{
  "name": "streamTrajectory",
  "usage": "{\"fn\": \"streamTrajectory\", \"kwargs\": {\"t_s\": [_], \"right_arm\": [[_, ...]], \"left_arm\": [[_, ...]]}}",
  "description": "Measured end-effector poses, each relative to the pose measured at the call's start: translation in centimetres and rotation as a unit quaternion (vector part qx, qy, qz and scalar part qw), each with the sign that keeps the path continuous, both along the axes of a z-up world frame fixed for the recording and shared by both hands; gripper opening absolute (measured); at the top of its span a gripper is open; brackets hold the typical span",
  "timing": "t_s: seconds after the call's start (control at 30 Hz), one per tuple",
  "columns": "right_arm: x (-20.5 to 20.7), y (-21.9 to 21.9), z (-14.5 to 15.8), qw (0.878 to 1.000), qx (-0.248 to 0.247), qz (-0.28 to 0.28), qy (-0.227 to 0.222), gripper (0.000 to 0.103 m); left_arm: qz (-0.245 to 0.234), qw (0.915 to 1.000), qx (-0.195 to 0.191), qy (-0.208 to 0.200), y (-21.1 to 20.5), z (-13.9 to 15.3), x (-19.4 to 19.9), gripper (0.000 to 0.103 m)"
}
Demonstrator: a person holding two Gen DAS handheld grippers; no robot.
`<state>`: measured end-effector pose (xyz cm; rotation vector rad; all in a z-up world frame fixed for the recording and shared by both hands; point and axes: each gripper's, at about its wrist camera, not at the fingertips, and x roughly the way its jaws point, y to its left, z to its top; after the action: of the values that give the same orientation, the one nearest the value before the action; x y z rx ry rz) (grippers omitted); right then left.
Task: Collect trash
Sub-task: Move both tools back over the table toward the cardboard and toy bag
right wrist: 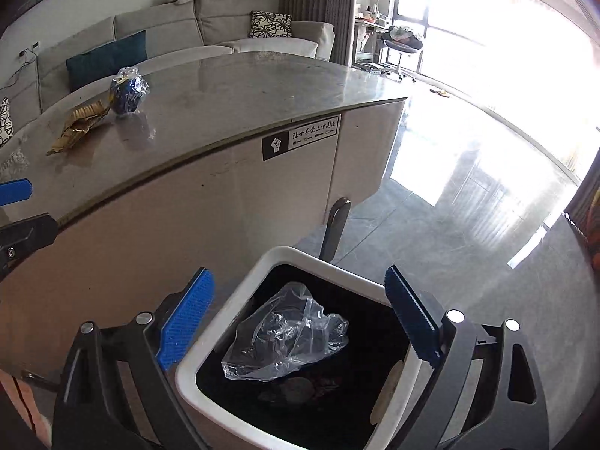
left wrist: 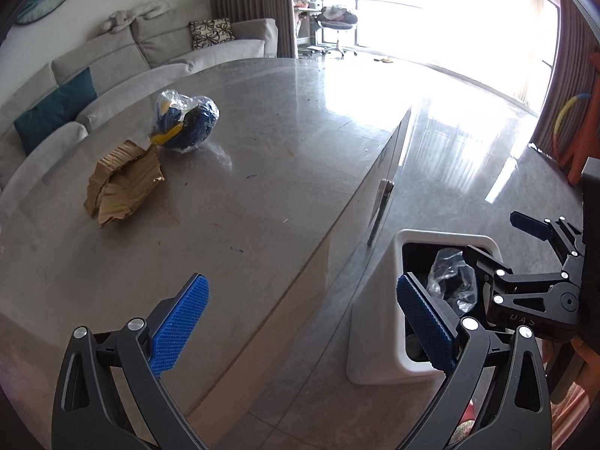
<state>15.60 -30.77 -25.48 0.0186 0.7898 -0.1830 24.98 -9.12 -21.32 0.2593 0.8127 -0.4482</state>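
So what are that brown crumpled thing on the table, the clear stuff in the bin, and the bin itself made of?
The brown piece looks like corrugated cardboard: matte, torn, ridged edges. The clear stuff seems to be thin plastic film: see-through, crinkled, glinting. The bin is probably moulded plastic: smooth white shell with rounded corners and a dark inside, though the pictures can't confirm it.

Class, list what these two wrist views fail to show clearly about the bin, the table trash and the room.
- Bin bottom: right wrist view, dark, covered by the clear plastic bag.
- Wrapped blue item: left wrist view, crinkled plastic hides what it is.
- Sticker text: right wrist view, too small.
- Outside the window: glare washes it out.
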Motion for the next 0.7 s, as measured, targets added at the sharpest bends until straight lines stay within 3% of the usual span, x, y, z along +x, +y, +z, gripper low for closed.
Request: {"fn": "streamTrajectory", "kwargs": {"t_s": [0.23, 0.43, 0.7], "right_arm": [[0.1, 0.2, 0.6, 1.0, 0.021, -0.004, -0.001, 0.092], [0.6, 3.6, 4.5, 0.997, 0.017, 0.045, -0.063, 0.092], [3.1, 8.8, 10.1, 0.983, 0.018, 0.12, -0.135, 0.098]], "left_arm": [[0.009, 0.9999, 0.0, -0.011, 1.1, 0.2, -0.3, 0.1], [0.044, 0.9986, -0.01, -0.026, 3.1, 1.5, 1.2, 0.1], [0.119, 0.9907, -0.025, -0.063, 7.9, 4.1, 4.6, 0.1]]}}
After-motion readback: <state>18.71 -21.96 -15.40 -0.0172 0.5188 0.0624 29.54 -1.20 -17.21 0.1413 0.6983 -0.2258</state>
